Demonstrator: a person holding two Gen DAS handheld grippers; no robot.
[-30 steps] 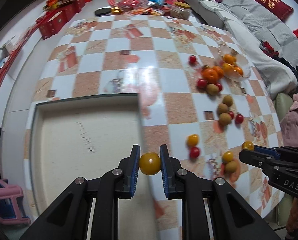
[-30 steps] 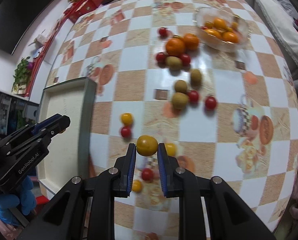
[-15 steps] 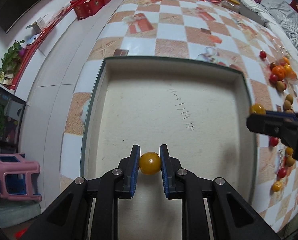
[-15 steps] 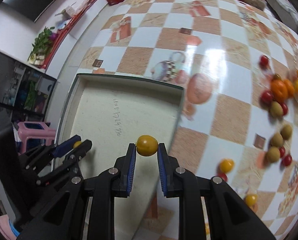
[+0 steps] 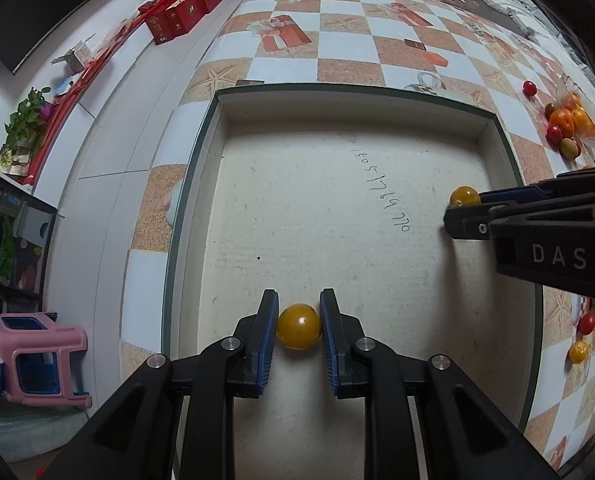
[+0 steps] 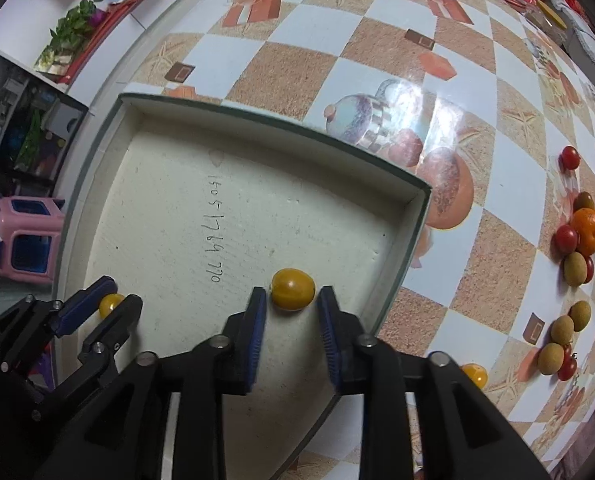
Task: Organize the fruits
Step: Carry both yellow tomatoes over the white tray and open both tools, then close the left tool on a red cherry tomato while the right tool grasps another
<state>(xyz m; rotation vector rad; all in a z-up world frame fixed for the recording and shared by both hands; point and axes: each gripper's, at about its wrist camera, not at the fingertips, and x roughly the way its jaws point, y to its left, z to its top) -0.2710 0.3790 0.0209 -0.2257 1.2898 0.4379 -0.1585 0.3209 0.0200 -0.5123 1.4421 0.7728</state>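
Note:
A white foam tray point(image 5: 337, 208) with a green rim lies on the checkered table; it also shows in the right wrist view point(image 6: 201, 216). My left gripper point(image 5: 299, 326) is shut on a yellow tomato point(image 5: 299, 326) low over the tray's near left part. My right gripper point(image 6: 291, 312) has its jaws apart around a second yellow tomato point(image 6: 292, 289), which sits on the tray floor near its right wall. In the left wrist view that tomato point(image 5: 464, 197) shows at the right gripper's tip.
Loose fruit lies on the table right of the tray: an orange point(image 6: 587, 225), red tomatoes point(image 6: 569, 157), brown longans point(image 6: 562, 330) and a yellow tomato point(image 6: 474, 374). A pink stool point(image 5: 37, 360) stands on the floor left. Red boxes point(image 5: 177, 14) sit far back.
Both grippers moved from over the loose fruit to over the tray. The right gripper's jaws have widened and its yellow tomato now rests on the tray floor. The left still grips its tomato.

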